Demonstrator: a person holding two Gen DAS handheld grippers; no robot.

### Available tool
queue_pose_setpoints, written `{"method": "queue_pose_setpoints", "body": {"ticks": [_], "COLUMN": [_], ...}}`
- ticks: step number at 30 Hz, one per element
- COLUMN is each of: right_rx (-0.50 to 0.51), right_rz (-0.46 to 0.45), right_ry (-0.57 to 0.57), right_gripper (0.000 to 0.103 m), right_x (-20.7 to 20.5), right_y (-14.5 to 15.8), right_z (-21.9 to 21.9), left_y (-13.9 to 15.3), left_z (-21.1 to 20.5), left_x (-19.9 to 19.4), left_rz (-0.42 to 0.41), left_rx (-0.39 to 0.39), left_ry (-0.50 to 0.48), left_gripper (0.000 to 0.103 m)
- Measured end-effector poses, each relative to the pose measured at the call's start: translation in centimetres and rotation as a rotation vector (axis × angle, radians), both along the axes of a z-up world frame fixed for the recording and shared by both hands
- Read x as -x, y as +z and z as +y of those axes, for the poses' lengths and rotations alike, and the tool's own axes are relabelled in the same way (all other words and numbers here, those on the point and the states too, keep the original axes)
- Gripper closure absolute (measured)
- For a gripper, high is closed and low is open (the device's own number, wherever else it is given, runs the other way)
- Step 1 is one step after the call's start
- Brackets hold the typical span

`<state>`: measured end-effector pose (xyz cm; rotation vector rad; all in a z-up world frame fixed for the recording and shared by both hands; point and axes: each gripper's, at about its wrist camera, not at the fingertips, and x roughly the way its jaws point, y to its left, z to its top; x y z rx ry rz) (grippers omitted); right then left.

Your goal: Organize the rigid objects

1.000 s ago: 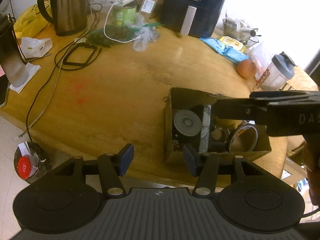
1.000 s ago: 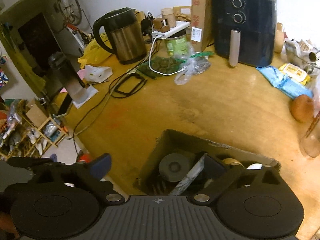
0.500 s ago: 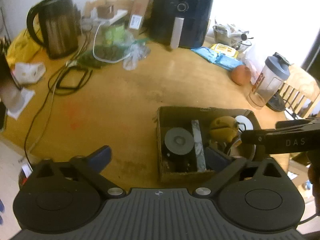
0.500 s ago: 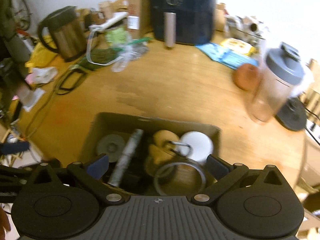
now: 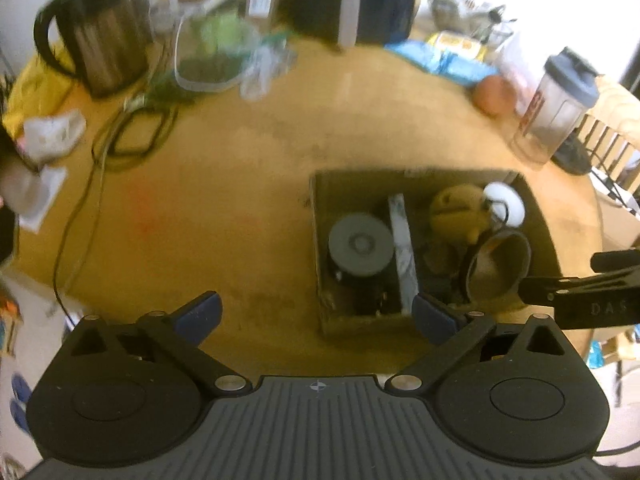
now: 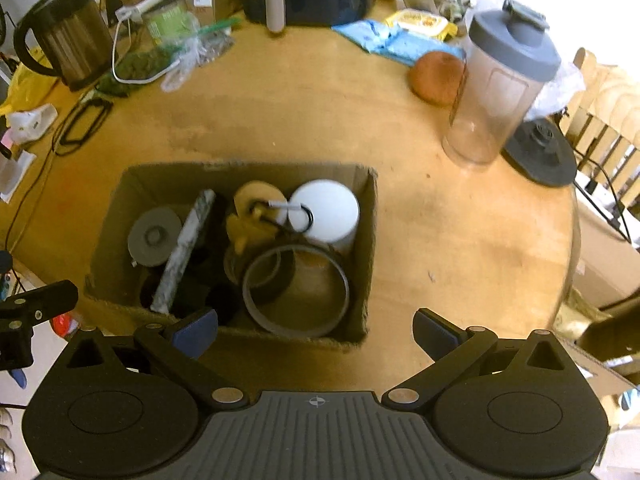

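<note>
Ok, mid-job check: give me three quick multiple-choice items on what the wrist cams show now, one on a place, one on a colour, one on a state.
1. Where is the white cylinder?
A. Inside the cardboard box
B. Beside the kettle
C. On the floor

2. What colour is the lid of the shaker bottle?
A. Red
B. Grey
C. Yellow

3. How do the right gripper and left gripper stand?
A. Both shut on items
B. Right shut, left open
C. Both open and empty

Answers:
1. A, it stands in the box's far right corner among the other items.
2. B, a grey cap tops the clear body.
3. C, each view shows the blue pads wide apart with nothing between them.
</note>
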<state>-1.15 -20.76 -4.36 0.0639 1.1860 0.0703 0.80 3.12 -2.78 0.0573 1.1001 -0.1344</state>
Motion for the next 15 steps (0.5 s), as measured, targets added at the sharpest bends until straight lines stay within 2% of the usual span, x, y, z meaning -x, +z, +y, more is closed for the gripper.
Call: {"method": "queue_pose_setpoints", "body": {"ticks": [5, 15], "right_rx": [0.022, 0.034], "right_rz": [0.041, 0.095], "right_ry": [-0.001, 0.007], "right_gripper": [0.0, 0.0], "right_x": [0.7, 1.3], "right_y": [-0.7, -1.9], "right_z": [0.2, 0.6], "left_y": [-1.2, -2.3], "left_z": [0.1, -0.3], "left_x": [0.2, 0.5], "left_rz": [0.086, 0.152], "left_rx": [0.017, -0.04], "left_ry": [0.008, 0.008], "left_gripper": [0.0, 0.0]}}
